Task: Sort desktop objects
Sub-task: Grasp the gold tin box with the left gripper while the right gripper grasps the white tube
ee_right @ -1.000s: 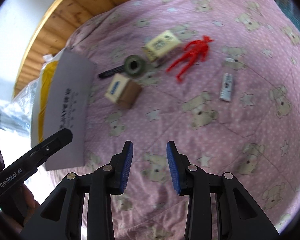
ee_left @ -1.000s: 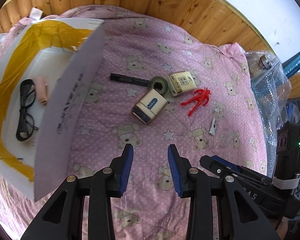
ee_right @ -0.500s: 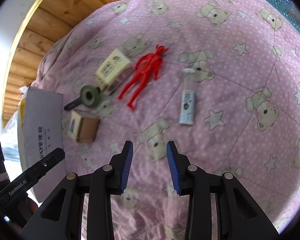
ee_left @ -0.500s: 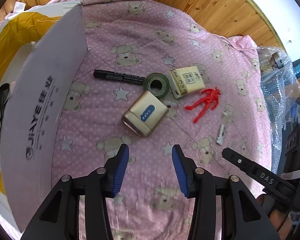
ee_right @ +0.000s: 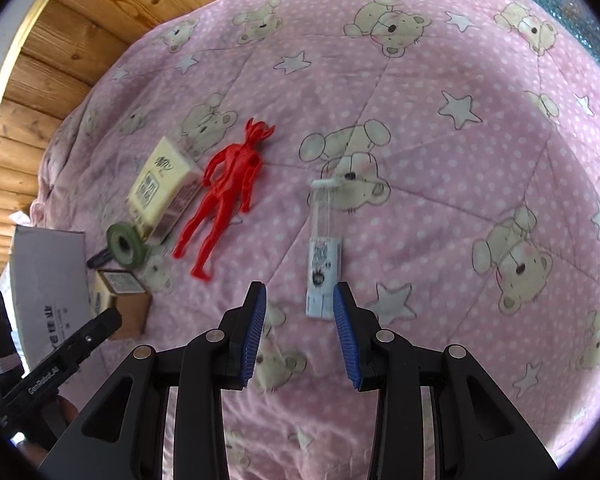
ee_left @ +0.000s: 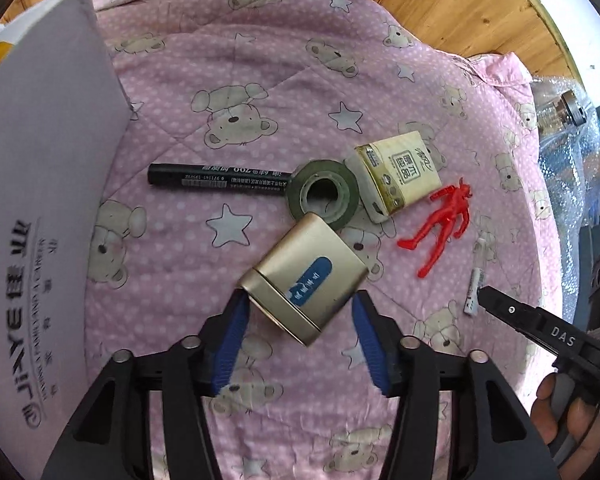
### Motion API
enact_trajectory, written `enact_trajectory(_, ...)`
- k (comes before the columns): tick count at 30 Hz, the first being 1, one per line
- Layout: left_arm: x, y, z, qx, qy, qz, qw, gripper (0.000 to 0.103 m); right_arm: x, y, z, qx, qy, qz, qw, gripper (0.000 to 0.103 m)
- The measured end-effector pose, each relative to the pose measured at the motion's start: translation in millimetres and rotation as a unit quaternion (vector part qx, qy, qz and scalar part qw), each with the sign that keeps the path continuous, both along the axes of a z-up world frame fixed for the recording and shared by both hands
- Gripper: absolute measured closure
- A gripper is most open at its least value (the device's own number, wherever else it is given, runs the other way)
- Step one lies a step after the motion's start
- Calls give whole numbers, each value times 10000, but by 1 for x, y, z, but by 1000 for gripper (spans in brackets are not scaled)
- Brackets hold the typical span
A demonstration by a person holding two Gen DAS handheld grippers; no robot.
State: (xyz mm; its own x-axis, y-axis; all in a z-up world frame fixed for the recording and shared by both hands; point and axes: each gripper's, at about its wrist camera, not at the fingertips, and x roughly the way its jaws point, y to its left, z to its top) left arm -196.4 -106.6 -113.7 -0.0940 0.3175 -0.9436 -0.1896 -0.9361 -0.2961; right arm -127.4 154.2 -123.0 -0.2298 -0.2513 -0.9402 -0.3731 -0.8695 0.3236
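Both of your tongs have moved in closer since a second ago, and the things on the pink blanket (ee_left: 284,80) now look much bigger. Your left tongs (ee_left: 298,316) are spread wide, and the gold tin (ee_left: 304,276) sits right between the blue pads, not pinched yet as far as I can tell. The tin lies slanted, with one corner pointing back at you, so the pads face its two long sides. Your left hand is the near one for it.

Your right tongs (ee_right: 300,320) are spread too. The little clear tube (ee_right: 325,248) lies just ahead, a bit nearer the right pad. Its long way points straight away from you, so I think a squeeze across it would fit.

Count from the gold tin: one green tape roll (ee_left: 323,194) touches its far corner. One black marker (ee_left: 220,180) pokes out behind the roll. One cream tissue pack (ee_left: 398,182) sits just beside the roll. One red toy man (ee_left: 444,220) lies past the pack. One white box flap (ee_left: 40,208) stands well off to the side.
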Motion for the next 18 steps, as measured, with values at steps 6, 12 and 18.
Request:
enact_trajectory(6, -9, 2, -2, 86, 76, -7, 9999, 42, -10, -1, -13, 239, -84, 26, 9997, 63)
enact_trajectory(12, -11, -14, 16, 180, 330, -87, 9993, 42, -8, -1, -15, 271, -40, 1, 9996, 64)
enact_trajectory(18, -14, -7, 15, 361, 444, -564, 9968, 41, -4, 1, -15, 296, -2, -15, 9996, 63)
